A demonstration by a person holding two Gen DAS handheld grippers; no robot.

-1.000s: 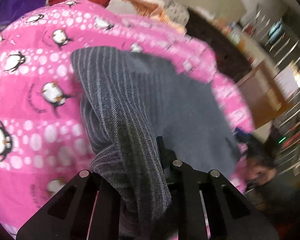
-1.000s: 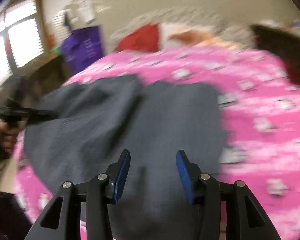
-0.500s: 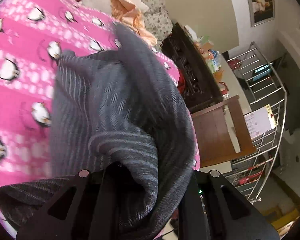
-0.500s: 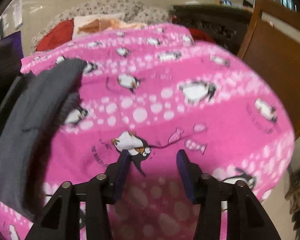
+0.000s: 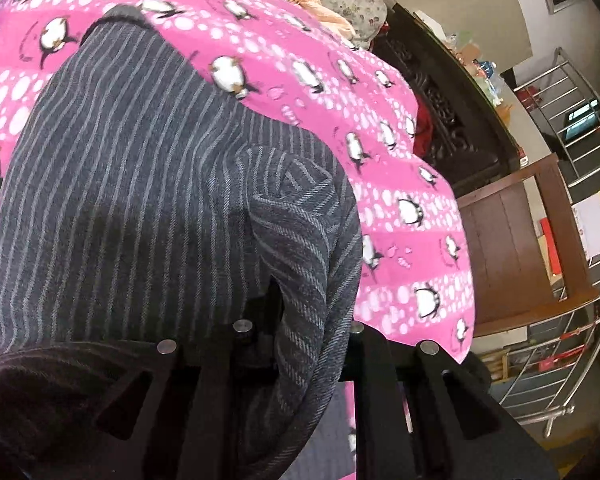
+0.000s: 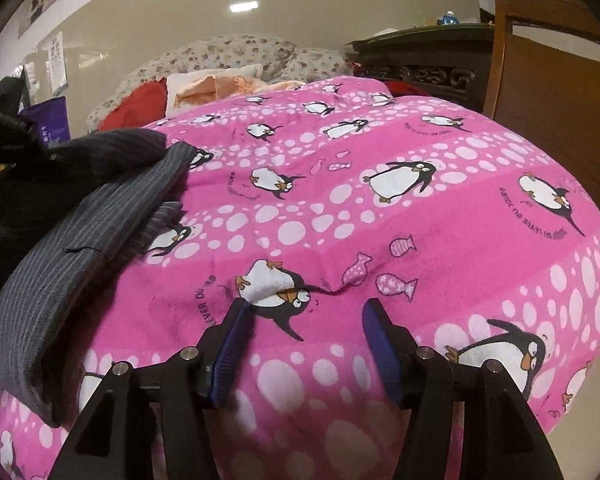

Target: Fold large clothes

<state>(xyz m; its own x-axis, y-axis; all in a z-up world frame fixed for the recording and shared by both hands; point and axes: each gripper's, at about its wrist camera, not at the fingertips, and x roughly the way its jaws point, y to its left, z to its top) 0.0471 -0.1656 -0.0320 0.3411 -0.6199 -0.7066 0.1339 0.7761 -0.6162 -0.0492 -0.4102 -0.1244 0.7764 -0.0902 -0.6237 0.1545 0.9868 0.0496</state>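
Observation:
A dark grey pin-striped garment (image 5: 140,200) lies folded over on the pink penguin blanket (image 5: 400,200). My left gripper (image 5: 296,320) is shut on a bunched fold of it, and the cloth drapes over and hides the fingertips. In the right wrist view the garment (image 6: 80,240) lies heaped at the left on the blanket (image 6: 420,240). My right gripper (image 6: 306,312) is open and empty, its blue pads (image 6: 236,332) low over bare blanket to the right of the garment.
Pillows and a red cushion (image 6: 136,108) lie at the far end of the bed. A dark carved cabinet (image 6: 420,68) and a wooden board (image 6: 560,92) stand at the right. A metal stair railing (image 5: 572,320) is beyond the bed's edge.
My left gripper has carried the held fold across and down, so the garment now lies doubled. My right gripper swung right off the garment and now sits over bare blanket.

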